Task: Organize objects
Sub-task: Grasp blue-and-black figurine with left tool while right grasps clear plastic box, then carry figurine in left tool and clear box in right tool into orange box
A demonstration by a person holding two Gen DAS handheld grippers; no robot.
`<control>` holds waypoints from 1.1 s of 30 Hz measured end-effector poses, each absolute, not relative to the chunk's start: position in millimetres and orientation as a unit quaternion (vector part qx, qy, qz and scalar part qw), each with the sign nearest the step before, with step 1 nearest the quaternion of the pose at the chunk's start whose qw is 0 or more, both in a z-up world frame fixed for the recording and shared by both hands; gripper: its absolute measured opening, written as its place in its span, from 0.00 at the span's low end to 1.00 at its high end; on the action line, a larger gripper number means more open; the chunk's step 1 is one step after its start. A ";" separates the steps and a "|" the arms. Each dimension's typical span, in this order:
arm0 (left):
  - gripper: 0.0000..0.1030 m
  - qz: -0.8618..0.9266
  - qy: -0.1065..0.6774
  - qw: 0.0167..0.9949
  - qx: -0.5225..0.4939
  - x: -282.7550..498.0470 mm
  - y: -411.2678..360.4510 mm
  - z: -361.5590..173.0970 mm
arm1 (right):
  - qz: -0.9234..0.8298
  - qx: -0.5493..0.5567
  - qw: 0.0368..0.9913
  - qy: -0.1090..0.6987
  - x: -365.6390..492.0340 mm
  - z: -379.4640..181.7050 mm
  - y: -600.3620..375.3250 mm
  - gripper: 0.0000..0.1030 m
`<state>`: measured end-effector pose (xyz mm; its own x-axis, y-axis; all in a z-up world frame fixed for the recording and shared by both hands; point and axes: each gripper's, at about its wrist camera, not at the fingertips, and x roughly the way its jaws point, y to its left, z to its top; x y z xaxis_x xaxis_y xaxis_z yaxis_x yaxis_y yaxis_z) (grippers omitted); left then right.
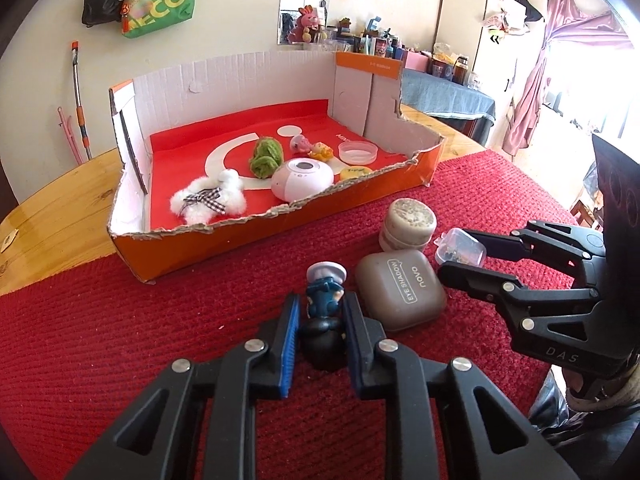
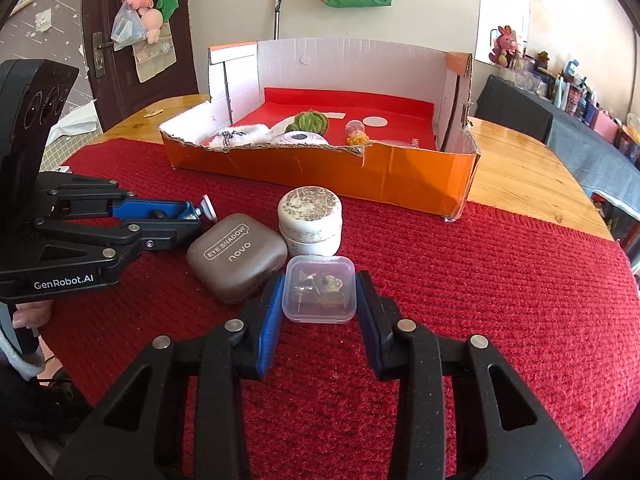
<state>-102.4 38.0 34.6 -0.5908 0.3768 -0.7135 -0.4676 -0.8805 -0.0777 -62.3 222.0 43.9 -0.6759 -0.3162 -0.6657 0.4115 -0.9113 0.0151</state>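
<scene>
Red woven mat (image 1: 120,340) on wooden bench (image 1: 60,208). Left fingers (image 1: 320,320) clamped on small blue-uniformed figurine (image 1: 325,292); right fingers (image 2: 318,296) clamped on clear square plastic case (image 2: 320,294). Orange cardboard tray (image 2: 320,172) straight ahead of both hands.

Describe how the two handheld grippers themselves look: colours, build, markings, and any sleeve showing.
Both are black plastic linkage frames with cut-out arms and silver rivets. The left gripper has fingers lined with ribbed blue pads; its side reads "GenRobot.AI" in white. The right gripper matches, with "DAS" embossed on its body. Each carries a dark camera block on top. A pale fuzzy cuff shows at the left handle.
</scene>
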 end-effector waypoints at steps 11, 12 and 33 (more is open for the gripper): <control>0.21 0.902 0.057 0.242 -0.354 -90.5 34.6 56.7 | -0.921 0.322 0.210 0.056 -55.3 72.0 223.8 0.32; 0.21 0.902 0.056 0.242 -0.354 -89.8 34.1 57.3 | -0.921 0.323 0.209 0.055 -55.6 72.0 223.8 0.32; 0.21 0.922 0.052 0.217 -0.315 -124.8 22.8 106.0 | -0.933 0.291 0.207 0.054 -91.7 123.4 228.3 0.32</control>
<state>-124.8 22.8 106.0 -0.7070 0.3677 -0.6041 -0.4338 -0.9001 -0.0402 -91.7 228.3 123.4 -0.7451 -0.3549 -0.5647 0.4180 -0.9082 0.0192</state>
